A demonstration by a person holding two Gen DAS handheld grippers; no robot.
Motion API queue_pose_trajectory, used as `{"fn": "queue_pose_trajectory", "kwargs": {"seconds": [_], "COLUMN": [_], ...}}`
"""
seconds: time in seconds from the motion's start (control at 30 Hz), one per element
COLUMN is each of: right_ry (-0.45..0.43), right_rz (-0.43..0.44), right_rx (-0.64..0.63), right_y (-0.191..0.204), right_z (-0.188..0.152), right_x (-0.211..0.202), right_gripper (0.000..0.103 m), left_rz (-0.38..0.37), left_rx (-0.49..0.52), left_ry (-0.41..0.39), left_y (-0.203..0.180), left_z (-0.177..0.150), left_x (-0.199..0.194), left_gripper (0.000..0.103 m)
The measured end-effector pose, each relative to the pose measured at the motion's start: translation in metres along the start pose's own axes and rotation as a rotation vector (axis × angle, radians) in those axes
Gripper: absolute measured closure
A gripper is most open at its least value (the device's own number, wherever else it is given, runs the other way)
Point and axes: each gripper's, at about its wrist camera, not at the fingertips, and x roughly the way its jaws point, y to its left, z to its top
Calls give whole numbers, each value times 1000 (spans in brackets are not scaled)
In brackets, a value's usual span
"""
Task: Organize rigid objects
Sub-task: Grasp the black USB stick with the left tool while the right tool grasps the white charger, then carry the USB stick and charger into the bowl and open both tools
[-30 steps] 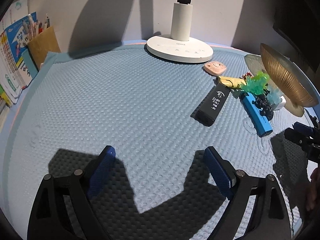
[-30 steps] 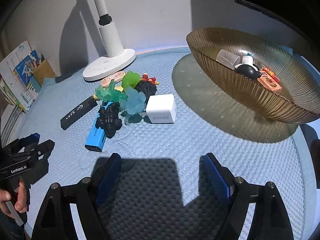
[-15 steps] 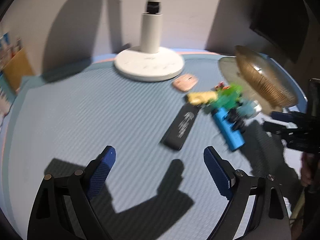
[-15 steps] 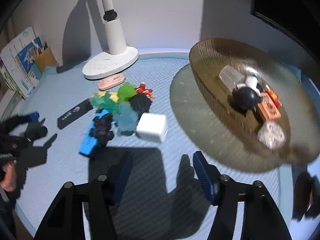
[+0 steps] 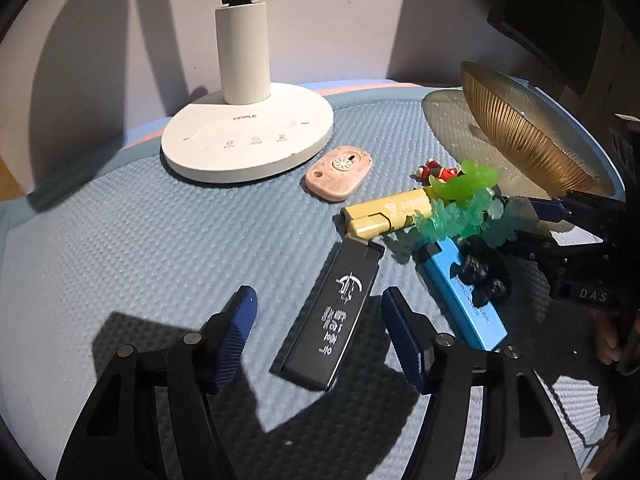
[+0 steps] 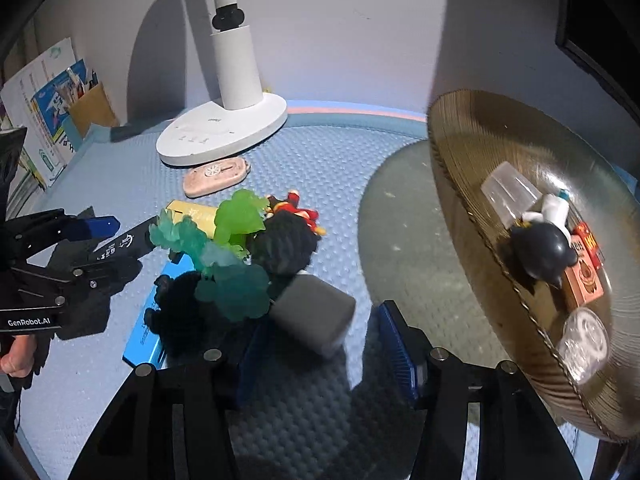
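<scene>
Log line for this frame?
left gripper: closing round black stick, untouched | right gripper: closing round white cube

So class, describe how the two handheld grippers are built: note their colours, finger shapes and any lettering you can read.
Both are black, with angular open-frame arms joined by silver rivets and ending in blue ribbed pads. The left gripper has white "GenRobot.AI" lettering on its body, readable in the right wrist view. The right gripper has white letters "DAS" on its body, seen from the left wrist view. No cables or sleeves are visible.

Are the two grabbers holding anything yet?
No. The left gripper straddles the black stick and the right gripper straddles the white cube, jaws closing, neither pinched.
</scene>
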Motion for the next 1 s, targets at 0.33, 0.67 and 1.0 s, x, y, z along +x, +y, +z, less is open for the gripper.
{"fn": "queue_pose_trajectory", "kwargs": {"seconds": [0.33,0.67,1.0], "right_ry": [-17,16,11], "right_rz": [18,-27,60], "right_rx": [22,36,-14], "right_y": [10,36,45], "right_z": [-27,-96,-112], "right_x": [-30,-74,-85], "right_gripper": [66,65,37], "left_rz": [-29,-53,-3], "left_rx": [-11,-26,-36], "left_ry": [-14,22,11], "left_y": [-10,-24,-30], "left_z": [-27,-82,-87], "left_x": [-27,-64,-65], "left_gripper": [82,81,64]}}
